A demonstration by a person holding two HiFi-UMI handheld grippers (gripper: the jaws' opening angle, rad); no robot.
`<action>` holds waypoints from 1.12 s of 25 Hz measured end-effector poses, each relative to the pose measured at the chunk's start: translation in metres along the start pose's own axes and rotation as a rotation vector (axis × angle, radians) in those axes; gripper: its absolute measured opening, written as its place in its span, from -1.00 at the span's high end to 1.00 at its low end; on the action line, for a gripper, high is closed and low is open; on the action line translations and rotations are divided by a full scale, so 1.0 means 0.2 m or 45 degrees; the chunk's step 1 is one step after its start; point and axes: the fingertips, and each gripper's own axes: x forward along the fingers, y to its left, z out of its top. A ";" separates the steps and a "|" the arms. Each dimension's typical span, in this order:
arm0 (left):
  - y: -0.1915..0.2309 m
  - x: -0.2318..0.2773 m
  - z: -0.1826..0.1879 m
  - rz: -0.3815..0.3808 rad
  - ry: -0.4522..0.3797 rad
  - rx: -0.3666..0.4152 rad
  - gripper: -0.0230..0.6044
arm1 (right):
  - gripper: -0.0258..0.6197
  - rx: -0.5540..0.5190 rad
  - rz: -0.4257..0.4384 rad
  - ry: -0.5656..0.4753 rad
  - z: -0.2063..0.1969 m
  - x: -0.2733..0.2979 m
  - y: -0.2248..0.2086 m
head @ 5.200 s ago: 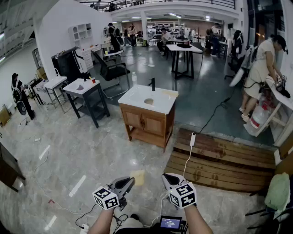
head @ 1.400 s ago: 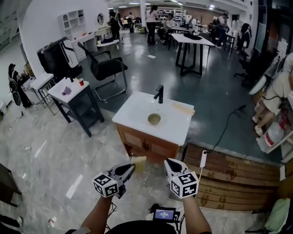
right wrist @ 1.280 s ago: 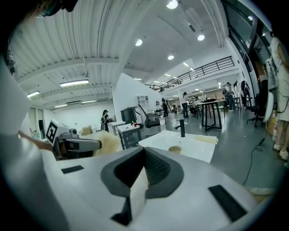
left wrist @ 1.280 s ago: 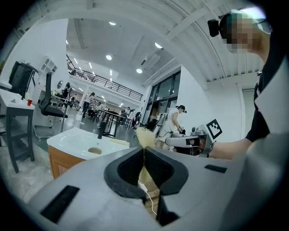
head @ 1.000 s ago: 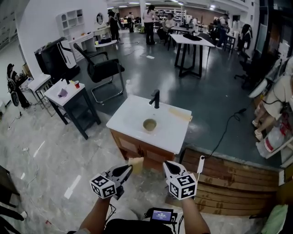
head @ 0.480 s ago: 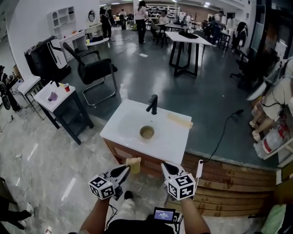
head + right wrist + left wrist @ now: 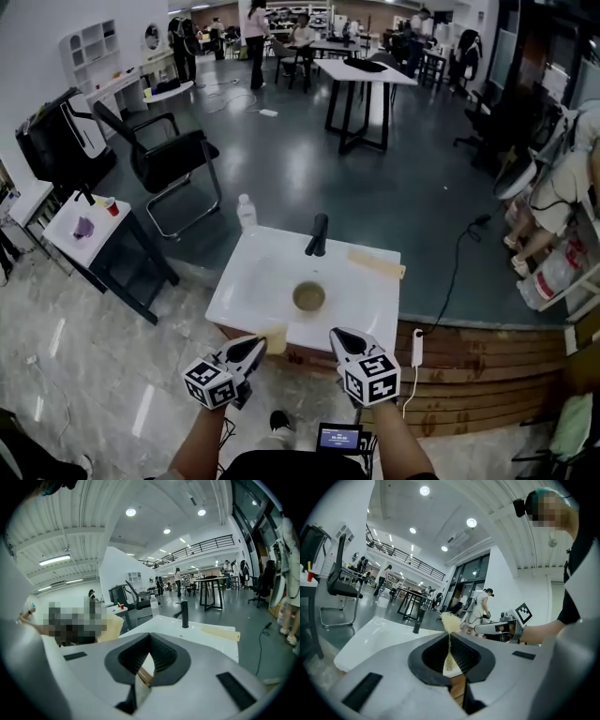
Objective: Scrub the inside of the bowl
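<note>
Sponge: The left gripper [image 7: 256,344] was shut tight on a yellow sponge [image 7: 274,337]. The soft part stuck out past the tips. I think it was held that way so the sponge could rub inside the bowl.
Bowl: The bowl [image 7: 308,297] sat in the middle of the white counter [image 7: 246,281], just in front of the black tap [image 7: 319,234]. Nothing touched it. Both grippers were apart from it, at the near edge of the counter.
Right gripper: The right gripper [image 7: 337,336] was closed all the way with nothing in it. I guess it was kept free to hold the bowl steady.
Arms: Both arms reached out in front of the person, side by side. Both grippers pointed at the counter.
Job: The scrubbing had not started yet. The sponge needed to go forward and down into the bowl.
</note>
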 end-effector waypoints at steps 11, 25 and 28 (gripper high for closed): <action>0.26 0.14 0.01 -0.099 0.051 -0.044 0.88 | 0.89 0.071 -0.112 0.055 -0.01 0.17 -0.07; 0.38 0.45 0.01 -0.073 0.142 -0.020 0.88 | 0.89 0.102 -0.066 0.047 0.07 0.41 -0.37; 0.41 0.54 0.03 -0.064 0.151 -0.009 0.88 | 0.89 0.105 -0.050 0.049 0.09 0.45 -0.45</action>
